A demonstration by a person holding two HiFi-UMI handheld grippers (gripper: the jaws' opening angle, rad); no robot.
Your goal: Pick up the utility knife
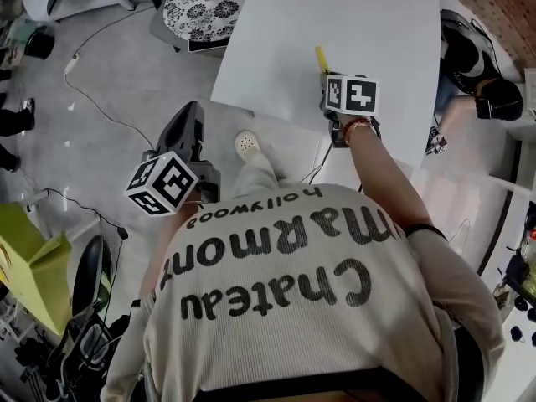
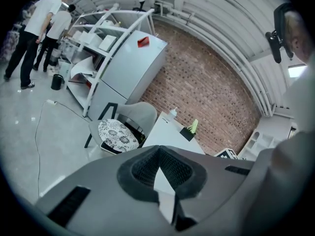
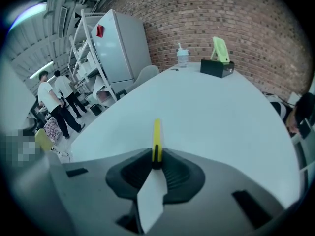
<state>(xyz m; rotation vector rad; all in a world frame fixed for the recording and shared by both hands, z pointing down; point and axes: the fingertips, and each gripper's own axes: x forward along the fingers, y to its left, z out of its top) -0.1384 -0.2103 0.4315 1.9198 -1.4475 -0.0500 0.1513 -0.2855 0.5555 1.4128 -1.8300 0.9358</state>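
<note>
The left gripper (image 2: 158, 150) is held clear of the bench (image 2: 170, 133), its fingers (image 2: 142, 167) pressed together on nothing. At right, the knife (image 3: 157, 134) is pinched at one end by the right gripper (image 3: 156, 157) near the bench's edge, evidently ready for lifting.

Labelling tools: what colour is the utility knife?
The knife is yellow; right gripper view shows it best.
</note>
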